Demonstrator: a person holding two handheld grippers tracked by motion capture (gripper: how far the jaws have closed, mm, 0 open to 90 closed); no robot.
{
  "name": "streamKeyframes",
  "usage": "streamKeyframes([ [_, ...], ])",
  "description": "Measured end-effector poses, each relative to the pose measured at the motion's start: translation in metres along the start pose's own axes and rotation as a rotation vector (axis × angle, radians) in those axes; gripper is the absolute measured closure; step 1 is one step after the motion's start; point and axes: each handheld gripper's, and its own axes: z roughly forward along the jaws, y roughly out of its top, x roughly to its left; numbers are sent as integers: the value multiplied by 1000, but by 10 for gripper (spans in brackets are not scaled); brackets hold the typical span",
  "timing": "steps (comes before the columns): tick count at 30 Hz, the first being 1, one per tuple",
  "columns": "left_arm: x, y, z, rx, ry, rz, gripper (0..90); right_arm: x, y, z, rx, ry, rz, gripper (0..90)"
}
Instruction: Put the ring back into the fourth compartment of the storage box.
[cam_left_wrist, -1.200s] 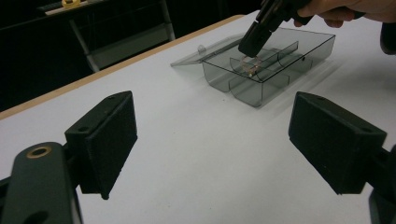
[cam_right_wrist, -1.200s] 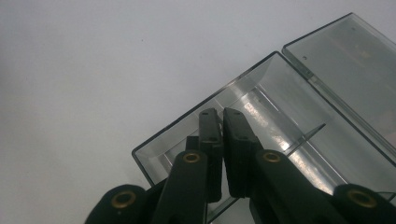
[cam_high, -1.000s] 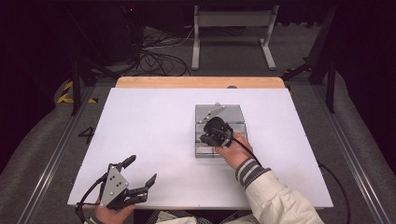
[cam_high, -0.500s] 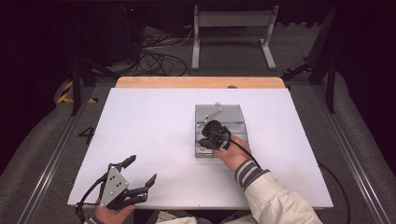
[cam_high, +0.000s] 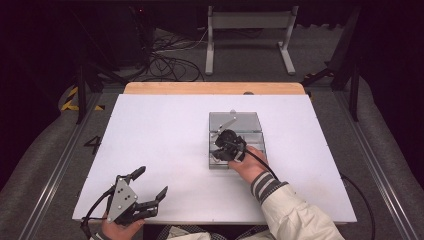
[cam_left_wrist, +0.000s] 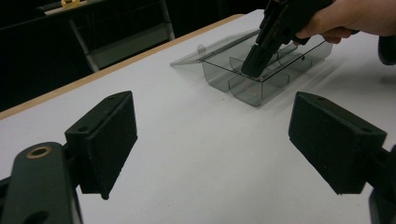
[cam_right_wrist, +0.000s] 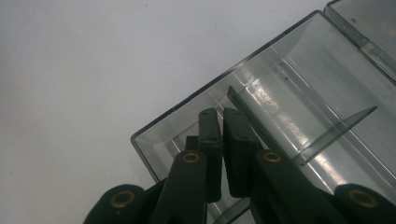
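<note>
A clear grey compartment box (cam_high: 254, 137) lies right of the table's middle with its lid (cam_high: 235, 119) folded back flat. My right gripper (cam_high: 219, 152) points down into the box's near left compartment, jaws shut. In the right gripper view the right gripper (cam_right_wrist: 222, 116) shows its pads pressed almost together beside a thin divider (cam_right_wrist: 261, 126) of the box (cam_right_wrist: 163, 126); nothing shows between them. My left gripper (cam_high: 152, 181) rests at the table's near left edge, open and holding nothing. The left gripper view shows the left gripper (cam_left_wrist: 212, 140) wide apart, with the box (cam_left_wrist: 243, 88) and right gripper (cam_left_wrist: 256, 63) beyond.
The white table top (cam_high: 160, 135) has a wooden strip (cam_high: 215, 88) along its far edge. A metal stand (cam_high: 250, 30) and loose cables (cam_high: 165, 60) lie on the floor behind. A cable (cam_high: 262, 165) trails from the right gripper over the sleeve.
The right gripper has crept slightly toward the near side of the box and lower into it. The left gripper has stayed put.
</note>
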Motion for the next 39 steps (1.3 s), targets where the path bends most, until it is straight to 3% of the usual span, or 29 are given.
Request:
streamKeyframes([
  [13, 0, 0, 0, 0, 0, 2, 162, -4, -2, 2, 6, -14, 19, 858],
  [22, 0, 0, 0, 0, 1, 0, 162, -3, -2, -5, -31, -26, 15, 732],
  [27, 0, 0, 0, -1, 2, -2, 162, 4, -3, -17, -75, -48, -15, 649],
  [39, -1, 0, 1, 6, -2, -7, 162, 9, -6, -47, -202, 5, -32, 359],
])
